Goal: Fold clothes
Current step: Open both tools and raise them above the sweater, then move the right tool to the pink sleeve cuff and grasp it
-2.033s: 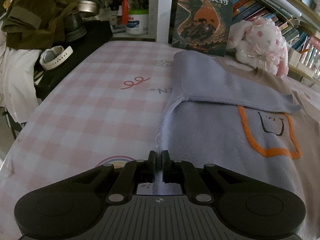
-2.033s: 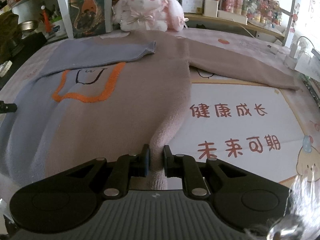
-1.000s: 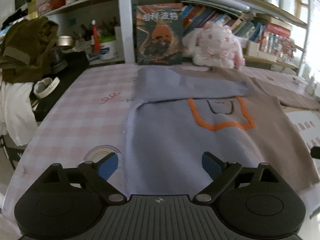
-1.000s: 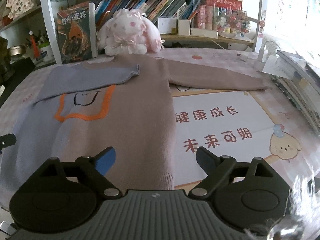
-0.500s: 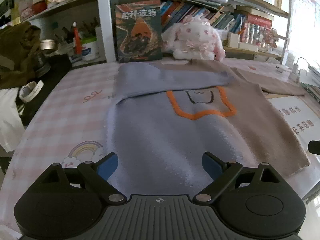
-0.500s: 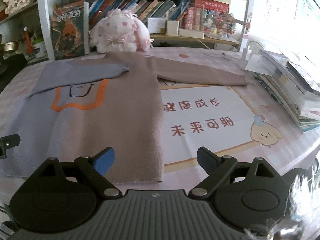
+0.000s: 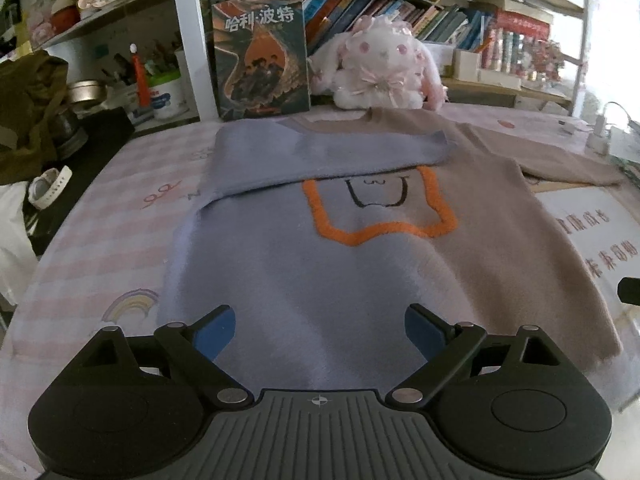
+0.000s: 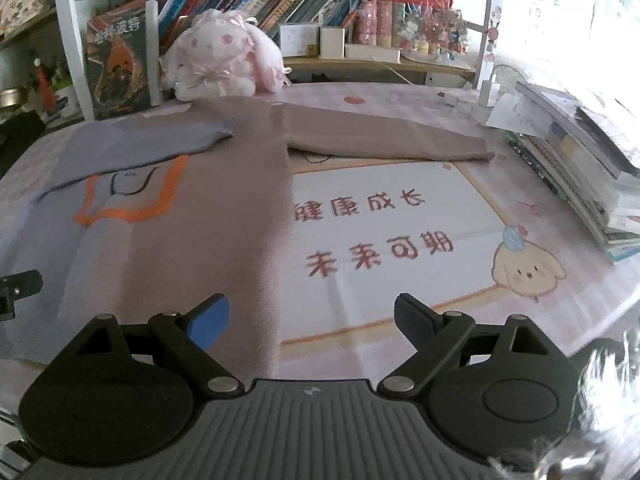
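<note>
A sweater point(image 7: 360, 264) point(image 8: 192, 224), half lilac and half tan with an orange outline patch, lies flat on the table. Its lilac sleeve point(image 7: 320, 152) is folded across the chest. The tan sleeve point(image 8: 384, 138) stretches out straight to the right. My left gripper point(image 7: 319, 326) hovers open above the lilac hem, holding nothing. My right gripper point(image 8: 310, 314) hangs open above the tan hem edge and the printed mat, also holding nothing. A tip of the other gripper shows at the edge of each view.
A plush bunny point(image 7: 380, 68) and an upright book point(image 7: 260, 56) stand at the table's back by the bookshelf. A stack of books point(image 8: 580, 152) lies on the right. A printed mat point(image 8: 400, 232) covers the table right of the sweater. Dark clothing and clutter point(image 7: 28, 112) sit left.
Both grippers were shut on the sweater's hem 2 s ago. They have since opened, let go and pulled back and up, so the whole sweater now lies flat in view.
</note>
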